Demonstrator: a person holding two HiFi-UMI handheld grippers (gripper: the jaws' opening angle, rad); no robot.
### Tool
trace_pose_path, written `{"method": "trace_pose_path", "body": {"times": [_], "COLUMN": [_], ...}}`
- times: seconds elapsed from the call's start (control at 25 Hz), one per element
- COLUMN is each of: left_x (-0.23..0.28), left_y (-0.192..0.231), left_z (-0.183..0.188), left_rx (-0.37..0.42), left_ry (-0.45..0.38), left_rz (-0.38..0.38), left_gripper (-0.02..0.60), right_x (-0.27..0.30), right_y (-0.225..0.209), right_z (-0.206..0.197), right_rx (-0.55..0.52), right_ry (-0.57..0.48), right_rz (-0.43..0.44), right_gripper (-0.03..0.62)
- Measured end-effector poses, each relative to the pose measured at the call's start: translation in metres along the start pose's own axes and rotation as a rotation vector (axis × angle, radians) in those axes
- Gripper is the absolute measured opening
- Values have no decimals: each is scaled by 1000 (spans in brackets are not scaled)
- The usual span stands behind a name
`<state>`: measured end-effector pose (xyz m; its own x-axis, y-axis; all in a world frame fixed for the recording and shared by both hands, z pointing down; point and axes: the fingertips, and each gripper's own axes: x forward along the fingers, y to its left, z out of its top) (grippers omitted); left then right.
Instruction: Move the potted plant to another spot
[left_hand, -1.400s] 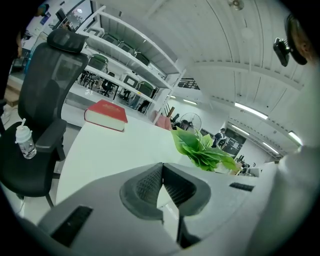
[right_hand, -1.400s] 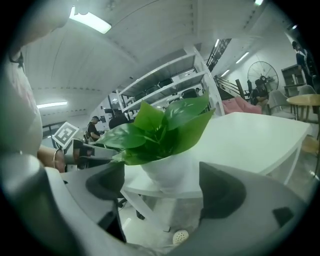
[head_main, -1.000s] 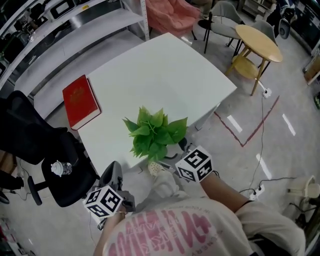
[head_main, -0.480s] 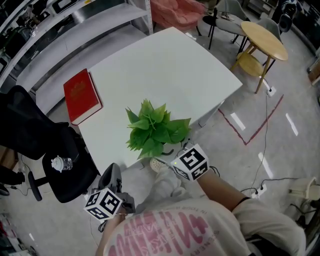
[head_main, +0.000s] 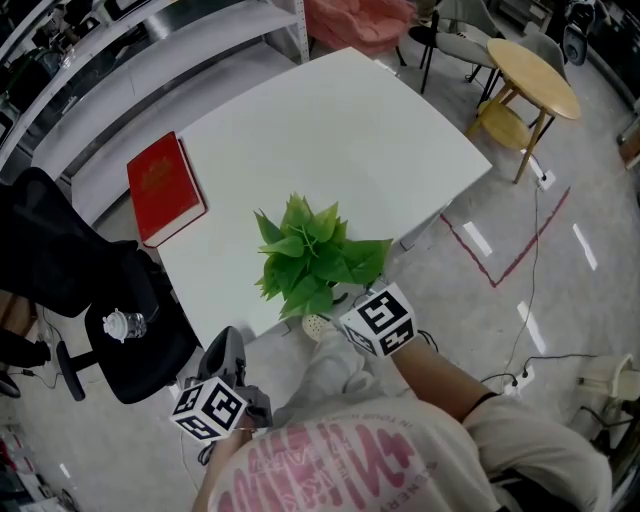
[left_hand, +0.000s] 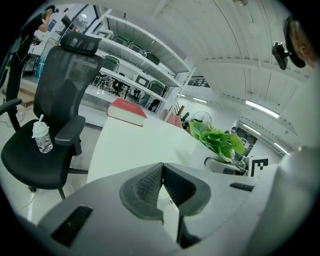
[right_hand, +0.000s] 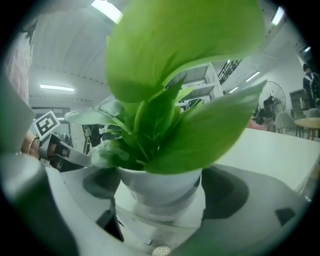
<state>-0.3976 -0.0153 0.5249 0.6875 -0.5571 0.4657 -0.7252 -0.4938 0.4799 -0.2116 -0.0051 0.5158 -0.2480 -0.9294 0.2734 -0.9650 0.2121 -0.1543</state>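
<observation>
the right gripper (right_hand: 162, 189) has its jaws wide apart, and they have just been opening. the white pot (right_hand: 159, 182) stands between them on the table (right_hand: 280, 150), let go. the pot is plain and round, and wider at the top. big green leaves (right_hand: 200, 130) rise out of it, bright and smooth, and fill most of the right gripper view.

only that view shows the pot. in the head view the leaves (head_main: 315, 258) cover the pot and the jaws, so just the cube (head_main: 378, 320) shows behind them. the head view does show that the pot's spot is close to the near edge of the table.

the left gripper (left_hand: 161, 170) has its jaws pressed together with nothing in them. only its own view shows this. ahead of these jaws lies the white table, with a red book (left_hand: 126, 111) at its far end. the leaves are ahead and to the right, well apart from these jaws. to the left stands a black chair (left_hand: 60, 95) with a small bottle (left_hand: 42, 138) on its seat.
</observation>
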Motion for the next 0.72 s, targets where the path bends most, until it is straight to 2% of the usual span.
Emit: {"method": "trace_pose_path", "body": {"times": [0.56,0.72], "left_x": [3,1], "left_y": [4,8], "left_z": [6,5], "left_rx": [-1,1], "left_ry": [-10,-17], "left_rz": [8,-2], "left_gripper": [2,3], "right_x": [1,-1], "right_y": [0,0], "right_z": [-1,-1], "right_rx": [-3,37], "right_ry": [-8,-34], "right_rz": [3,-12], "right_gripper": [500,497]}}
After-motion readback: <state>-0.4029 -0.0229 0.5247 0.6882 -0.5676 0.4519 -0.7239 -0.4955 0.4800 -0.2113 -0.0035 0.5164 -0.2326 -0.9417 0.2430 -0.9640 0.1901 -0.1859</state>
